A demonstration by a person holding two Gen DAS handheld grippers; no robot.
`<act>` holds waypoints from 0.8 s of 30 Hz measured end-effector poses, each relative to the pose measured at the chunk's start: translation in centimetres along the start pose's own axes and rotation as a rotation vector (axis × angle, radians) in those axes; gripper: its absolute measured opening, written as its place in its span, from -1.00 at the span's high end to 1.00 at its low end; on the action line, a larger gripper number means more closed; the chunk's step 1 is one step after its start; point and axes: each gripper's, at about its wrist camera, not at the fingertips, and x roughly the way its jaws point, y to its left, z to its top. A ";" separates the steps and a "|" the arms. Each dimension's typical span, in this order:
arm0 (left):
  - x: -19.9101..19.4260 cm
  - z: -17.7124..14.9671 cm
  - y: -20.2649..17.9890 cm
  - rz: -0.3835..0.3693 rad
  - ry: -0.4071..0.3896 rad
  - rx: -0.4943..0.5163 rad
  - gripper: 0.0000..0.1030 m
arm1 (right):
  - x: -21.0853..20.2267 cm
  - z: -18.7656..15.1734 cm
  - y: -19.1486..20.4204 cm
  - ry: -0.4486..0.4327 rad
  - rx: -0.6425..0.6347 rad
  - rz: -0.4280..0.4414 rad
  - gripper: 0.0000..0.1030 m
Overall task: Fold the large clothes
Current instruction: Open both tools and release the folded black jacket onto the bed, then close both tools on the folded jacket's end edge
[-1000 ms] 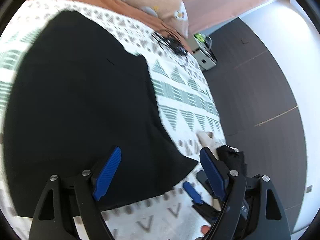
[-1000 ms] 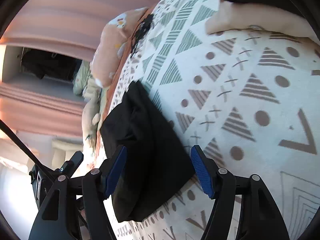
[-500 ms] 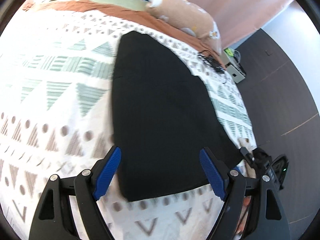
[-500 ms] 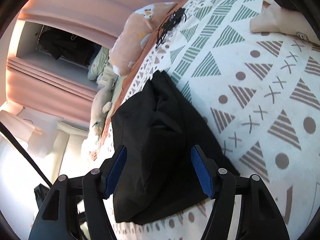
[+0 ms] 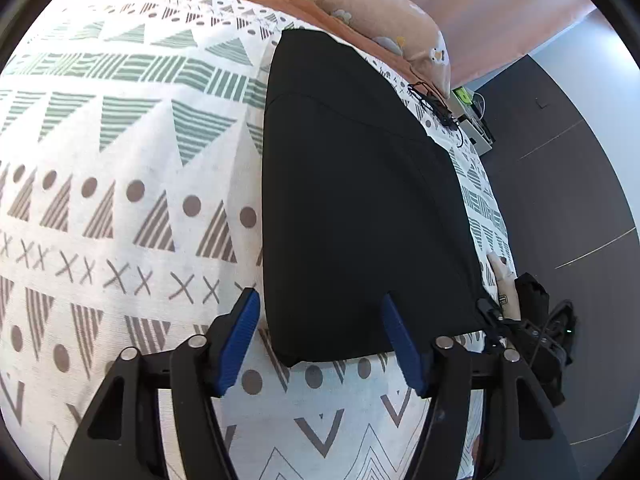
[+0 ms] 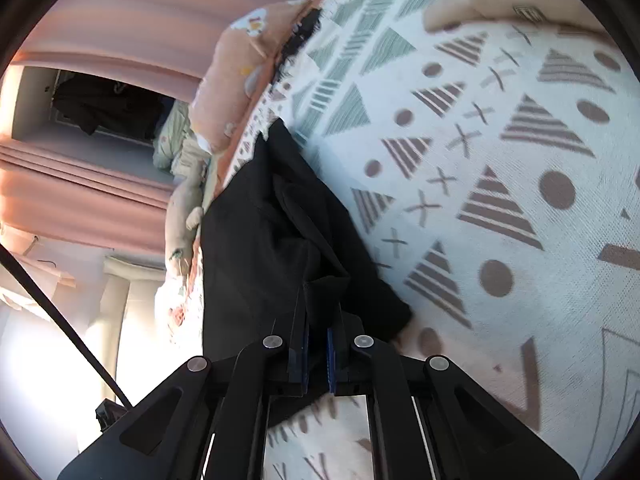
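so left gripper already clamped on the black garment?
No: in the left wrist view the left gripper has its blue pads apart, straddling the near corner of the black garment without pressing it.

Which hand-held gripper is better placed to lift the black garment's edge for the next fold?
Right. The right hand-held gripper is already shut on the black garment; the left hand-held gripper has been closing, its pads straddling the near corner without pressing it.

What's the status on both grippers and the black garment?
Right gripper shut on garment corner. Left gripper open, jaws closing around near corner, not pinching. Nothing in the way.
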 end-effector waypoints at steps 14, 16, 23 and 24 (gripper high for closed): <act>2.2 0.4 -0.9 0.021 0.002 0.013 -0.23 | -0.7 1.9 0.8 0.001 -0.066 -0.070 0.09; 2.3 0.3 -1.0 0.027 -0.001 0.019 -0.23 | -0.9 2.0 0.4 -0.012 -0.043 -0.053 -0.36; 2.7 0.4 -0.9 0.045 -0.002 0.028 -0.23 | 1.0 1.4 -0.4 0.088 -0.019 -0.047 -0.36; 2.8 0.4 -1.0 0.049 -0.004 0.033 -0.23 | 1.2 1.4 -0.3 0.095 -0.020 -0.052 -0.36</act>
